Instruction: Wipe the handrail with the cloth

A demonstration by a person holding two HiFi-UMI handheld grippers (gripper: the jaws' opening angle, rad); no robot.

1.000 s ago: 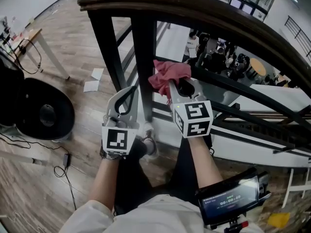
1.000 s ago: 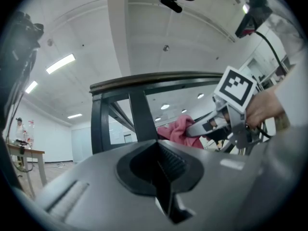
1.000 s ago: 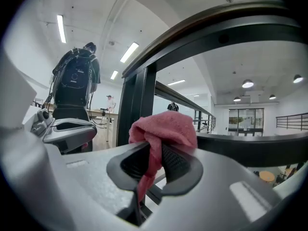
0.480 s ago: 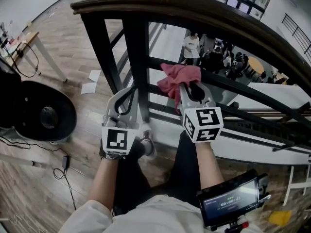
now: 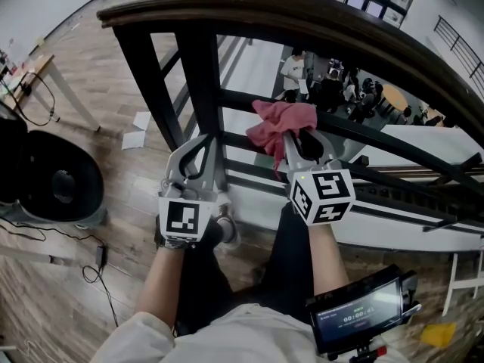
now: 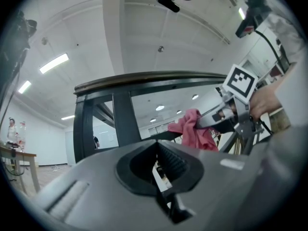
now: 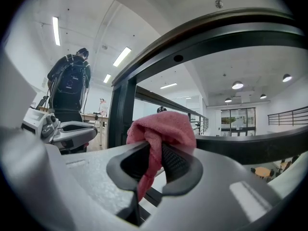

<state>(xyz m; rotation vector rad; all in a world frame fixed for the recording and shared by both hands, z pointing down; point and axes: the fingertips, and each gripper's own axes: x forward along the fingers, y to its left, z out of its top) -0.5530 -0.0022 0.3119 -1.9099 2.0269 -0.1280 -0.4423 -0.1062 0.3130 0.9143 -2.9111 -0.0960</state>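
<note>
A dark wooden handrail curves across the top of the head view on black posts and rails. My right gripper is shut on a pink cloth, which bunches out past its tips, below the handrail and in front of a lower black rail. The right gripper view shows the cloth pinched between the jaws, with the handrail overhead. My left gripper is shut with nothing in it, close beside a black post. From the left gripper view I see the cloth off to the right.
A round black base with cables sits on the wood floor at left, papers lie near the posts. A device with a lit screen hangs at the lower right. Beyond the railing, people and furniture are far below.
My right gripper has lifted the pink cloth up and to the right, nearer the lower black rail. The left gripper has stayed by the post.
</note>
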